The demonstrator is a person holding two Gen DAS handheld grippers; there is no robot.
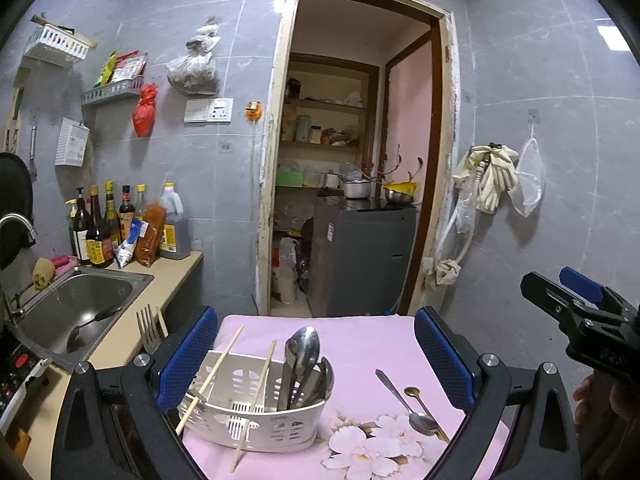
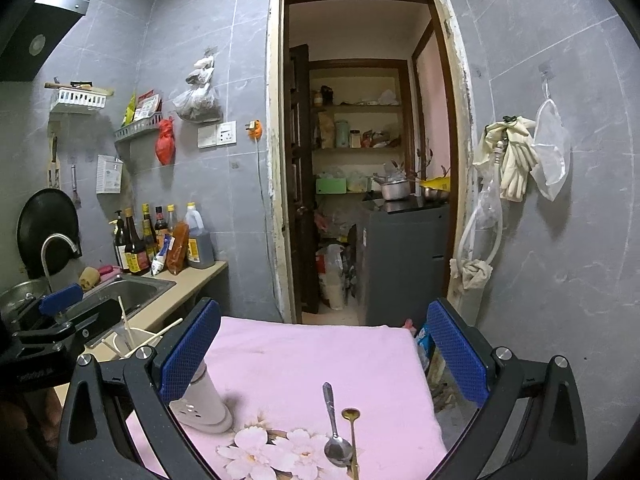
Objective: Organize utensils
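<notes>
Both tongs, left [image 1: 316, 364] and right [image 2: 320, 360], wide open and empty, two spoons [image 2: 338, 448] lying crossed on the pink desk [image 2: 300, 352] near the white basket [image 1: 256, 420]: easy to knock the gold one away.

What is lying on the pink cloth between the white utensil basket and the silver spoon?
Nothing: in the left wrist view, the pink cloth is bare between the white utensil basket and the silver spoon.
</notes>
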